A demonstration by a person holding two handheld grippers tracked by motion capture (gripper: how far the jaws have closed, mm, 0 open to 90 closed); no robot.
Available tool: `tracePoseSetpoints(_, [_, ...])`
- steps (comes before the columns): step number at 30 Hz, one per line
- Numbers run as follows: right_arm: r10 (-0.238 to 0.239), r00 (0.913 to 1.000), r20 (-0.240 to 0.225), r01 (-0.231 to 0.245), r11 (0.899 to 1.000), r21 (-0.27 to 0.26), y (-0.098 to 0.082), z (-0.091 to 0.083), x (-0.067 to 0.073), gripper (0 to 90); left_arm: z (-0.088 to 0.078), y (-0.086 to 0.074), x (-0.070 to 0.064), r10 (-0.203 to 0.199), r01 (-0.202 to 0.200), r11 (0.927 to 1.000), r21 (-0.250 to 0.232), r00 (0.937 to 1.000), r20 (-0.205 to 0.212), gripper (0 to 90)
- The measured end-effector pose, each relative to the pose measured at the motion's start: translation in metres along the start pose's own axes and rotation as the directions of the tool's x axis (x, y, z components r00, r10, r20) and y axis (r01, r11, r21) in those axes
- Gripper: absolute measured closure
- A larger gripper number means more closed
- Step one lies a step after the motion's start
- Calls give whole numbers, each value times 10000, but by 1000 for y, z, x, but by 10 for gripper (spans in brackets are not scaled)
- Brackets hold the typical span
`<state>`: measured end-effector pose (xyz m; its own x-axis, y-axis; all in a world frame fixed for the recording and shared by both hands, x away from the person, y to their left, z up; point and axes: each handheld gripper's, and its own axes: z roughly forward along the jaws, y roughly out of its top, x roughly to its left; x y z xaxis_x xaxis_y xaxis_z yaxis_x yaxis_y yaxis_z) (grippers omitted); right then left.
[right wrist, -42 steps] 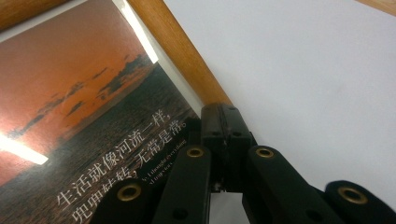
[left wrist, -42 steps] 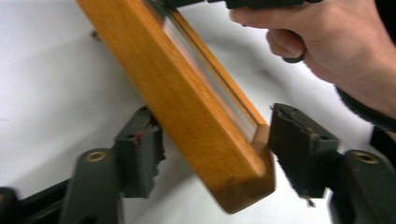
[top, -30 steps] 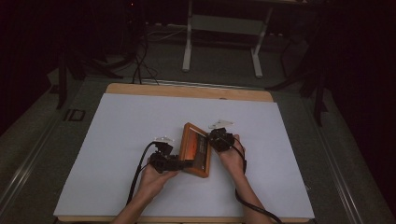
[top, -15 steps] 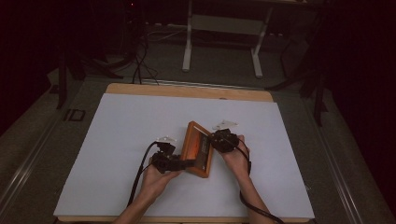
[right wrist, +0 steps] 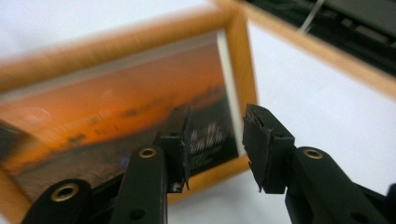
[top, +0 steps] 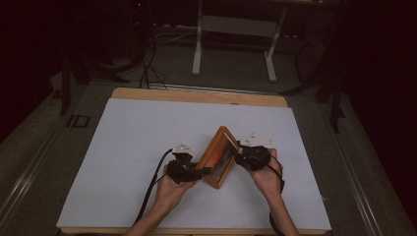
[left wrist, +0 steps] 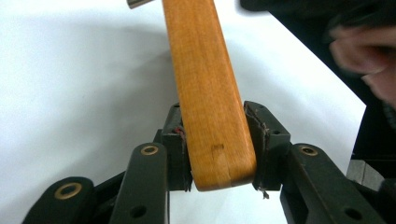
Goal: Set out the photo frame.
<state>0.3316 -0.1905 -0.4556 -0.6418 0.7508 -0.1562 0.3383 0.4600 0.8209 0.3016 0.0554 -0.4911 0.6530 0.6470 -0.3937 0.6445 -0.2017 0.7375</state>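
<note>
A: Wood, warm orange-brown: that is the picture frame (top: 219, 156), standing tilted on one edge near the middle of the white table sheet (top: 133, 147), a little toward the near side. Its glass shows a sunset photo to the right gripper's camera.

B: And who has it?

A: The left gripper (top: 202, 171), from the left. In the left gripper view its jaws have just been closing and now both pads sit against the two faces of the frame's near corner, so it is clamped on the frame's edge.

B: The right gripper (top: 238, 156)?

A: Its jaws have just been opening and stand apart, just beside the picture side of the frame, with nothing between them. I judge it has let go and the frame now depends on the left grip alone.

B: So what makes this step go well?

A: The hold is at one corner of a long, stiff piece, so the frame may pivot around the pads. I'd keep the left wrist steady and the clamp firm, and let the bottom edge stay on the sheet to carry the weight. The right hand (top: 268, 172) should stay near until the frame is settled, and keep its open jaws off the glass.
</note>
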Motion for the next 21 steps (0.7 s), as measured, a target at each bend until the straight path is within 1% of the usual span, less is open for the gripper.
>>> tracePoseSetpoints(3, [71, 9999, 157, -65, 9993, -359, 5, -15, -4, 610, 2, 2, -6, 263, -263, 9996, -31, 9996, -76, 662])
tracePoseSetpoints(5, [92, 9996, 277, -80, 9990, -444, 7, -21, -7, 610, 5, 4, -13, 508, -509, 9987, -92, 9986, -123, 672])
tracePoseSetpoints(7, [215, 9991, 363, -196, 9984, -537, 6, -24, -10, 611, 8, 4, -19, 838, -840, 9964, -138, 9964, -144, 684])
tracePoseSetpoints(9, [390, 9984, 418, -361, 9970, -687, 4, -27, -11, 615, 10, 5, -26, 1281, -1286, 9916, -164, 9913, -301, 690])
tracePoseSetpoints(10, [414, 9981, 447, -381, 9966, -734, 4, -28, -12, 620, 12, 5, -32, 1545, -1553, 9877, -161, 9870, -439, 691])
tracePoseSetpoints(11, [400, 9979, 514, -359, 9964, -773, 3, -30, -12, 625, 13, 6, -35, 1706, -1715, 9851, -149, 9840, -509, 691])
tracePoseSetpoints(14, [383, 9977, 554, -332, 9954, -902, 3, -35, -13, 684, 16, 5, -40, 2086, -2100, 9775, -189, 9762, -589, 691])
tracePoseSetpoints(15, [349, 9977, 581, -296, 9955, -901, 2, -37, -14, 714, 16, 5, -41, 2141, -2157, 9762, -228, 9751, -572, 691])
tracePoseSetpoints(17, [352, 9974, 621, -292, 9950, -950, 2, -37, -15, 812, 16, 4, -41, 2306, -2321, 9724, -240, 9715, -541, 691])
tracePoseSetpoints(19, [377, 9973, 634, -312, 9945, -1003, 2, -36, -16, 886, 16, 4, -41, 2402, -2417, 9700, -274, 9695, -488, 690])
tracePoseSetpoints(21, [408, 9973, 606, -348, 9948, -960, 1, -33, -16, 895, 16, 4, -41, 2465, -2480, 9683, -302, 9681, -443, 689])
